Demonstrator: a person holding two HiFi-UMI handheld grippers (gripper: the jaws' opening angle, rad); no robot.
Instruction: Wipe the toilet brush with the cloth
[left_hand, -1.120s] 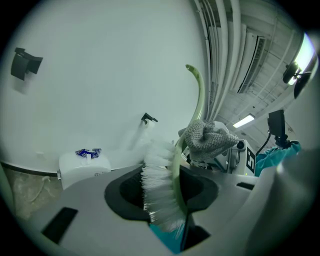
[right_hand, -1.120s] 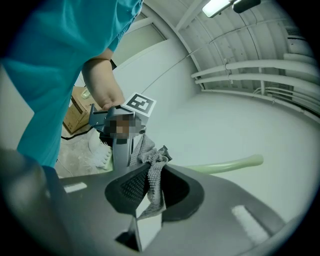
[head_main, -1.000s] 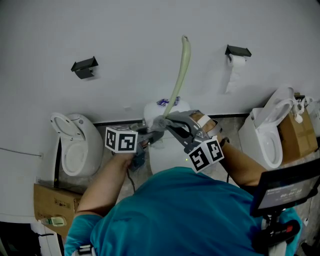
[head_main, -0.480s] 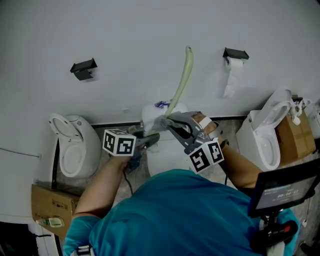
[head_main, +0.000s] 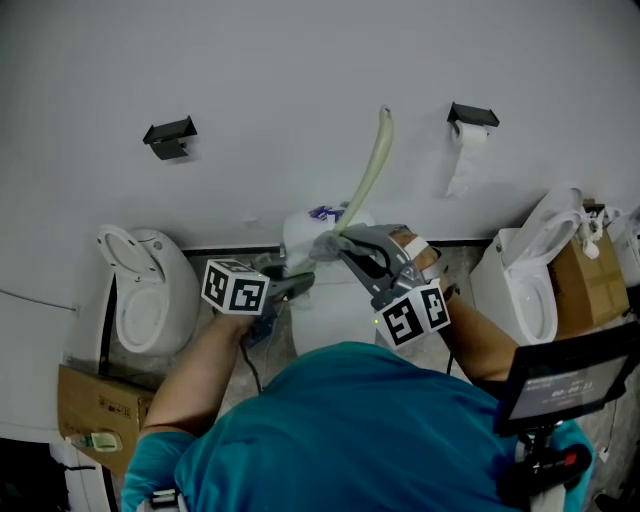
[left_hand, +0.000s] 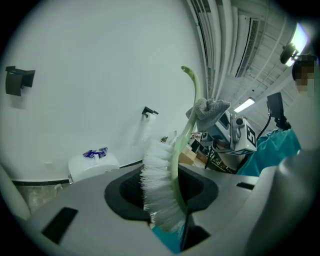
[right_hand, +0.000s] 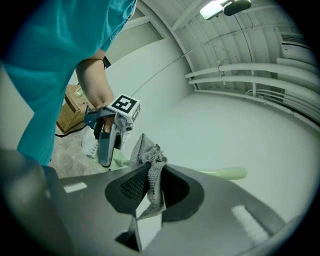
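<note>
My left gripper (left_hand: 162, 192) is clamped on the toilet brush (left_hand: 173, 160) down by the bristles, with the handle sticking up. The right gripper (right_hand: 150, 186) is pinched shut on the grey cloth (right_hand: 149, 170), right up beside that handle.

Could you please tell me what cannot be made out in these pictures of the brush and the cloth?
- Head view: bristles of the toilet brush, hidden behind the left hand-held gripper.
- Right gripper view: where the cloth meets the brush handle, hidden by the right hand-held gripper itself.
- Left gripper view: the brush's lower tip, cut off behind the jaws.
</note>
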